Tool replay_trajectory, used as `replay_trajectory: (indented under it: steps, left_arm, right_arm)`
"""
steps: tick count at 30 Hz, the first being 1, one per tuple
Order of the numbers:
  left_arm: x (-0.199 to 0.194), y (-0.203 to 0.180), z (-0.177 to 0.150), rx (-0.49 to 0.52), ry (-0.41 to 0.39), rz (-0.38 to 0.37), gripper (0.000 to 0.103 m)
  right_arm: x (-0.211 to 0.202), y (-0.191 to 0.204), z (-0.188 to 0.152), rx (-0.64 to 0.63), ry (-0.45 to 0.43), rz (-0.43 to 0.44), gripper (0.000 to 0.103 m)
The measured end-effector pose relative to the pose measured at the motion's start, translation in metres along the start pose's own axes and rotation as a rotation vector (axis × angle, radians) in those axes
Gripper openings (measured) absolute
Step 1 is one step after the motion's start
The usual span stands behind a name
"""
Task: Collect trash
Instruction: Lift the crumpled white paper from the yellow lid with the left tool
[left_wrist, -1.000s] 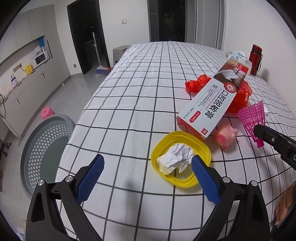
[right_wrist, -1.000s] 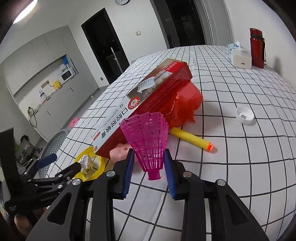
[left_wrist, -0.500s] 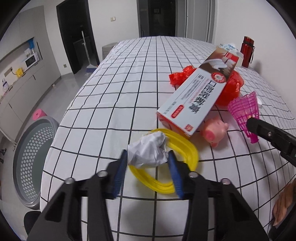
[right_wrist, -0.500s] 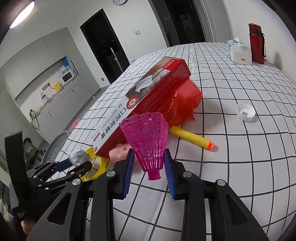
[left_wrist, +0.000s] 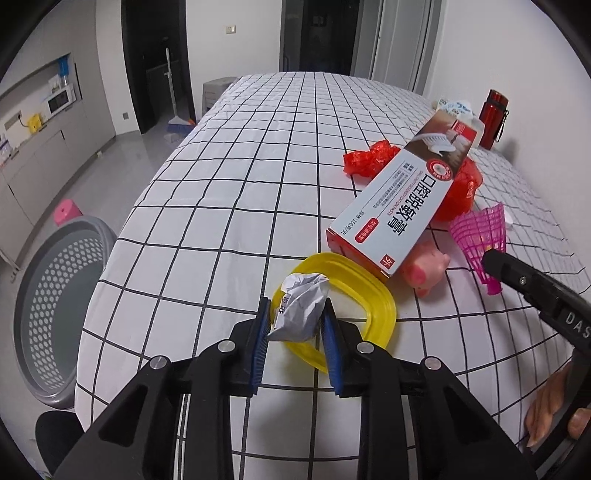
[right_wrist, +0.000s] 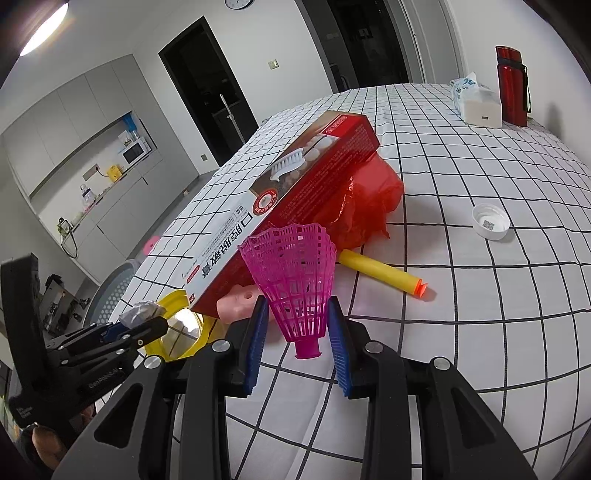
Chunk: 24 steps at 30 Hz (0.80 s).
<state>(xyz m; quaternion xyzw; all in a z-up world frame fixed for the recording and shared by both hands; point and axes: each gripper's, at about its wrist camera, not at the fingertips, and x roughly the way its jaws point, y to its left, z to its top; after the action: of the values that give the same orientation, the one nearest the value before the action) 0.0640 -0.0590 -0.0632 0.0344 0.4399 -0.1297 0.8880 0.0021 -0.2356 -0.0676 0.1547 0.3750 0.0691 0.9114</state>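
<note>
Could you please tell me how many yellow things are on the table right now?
2: a yellow lid in front of the left gripper, under its crumpled paper; a yellow foam dart beside the red bag. The box may hide more.

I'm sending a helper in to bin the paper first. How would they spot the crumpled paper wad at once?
Start at the long red-and-white box lying aslant on the checked tablecloth. Just in front of its near end lies a yellow lid. Over its near rim the crumpled paper wad is pinched in the left gripper, the only grey-white, creased thing among bright plastic.

Crumpled paper (left_wrist: 301, 312) (in left claw (left_wrist: 295, 332))
</note>
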Motion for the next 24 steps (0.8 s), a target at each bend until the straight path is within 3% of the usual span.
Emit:
replay_trajectory:
  steps: [24]
  left_arm:
    - [-0.004, 0.011, -0.003, -0.025, 0.001, 0.012, 0.031]
  right_arm:
    - [0.000, 0.002, -0.001, -0.003, 0.004, 0.001, 0.032]
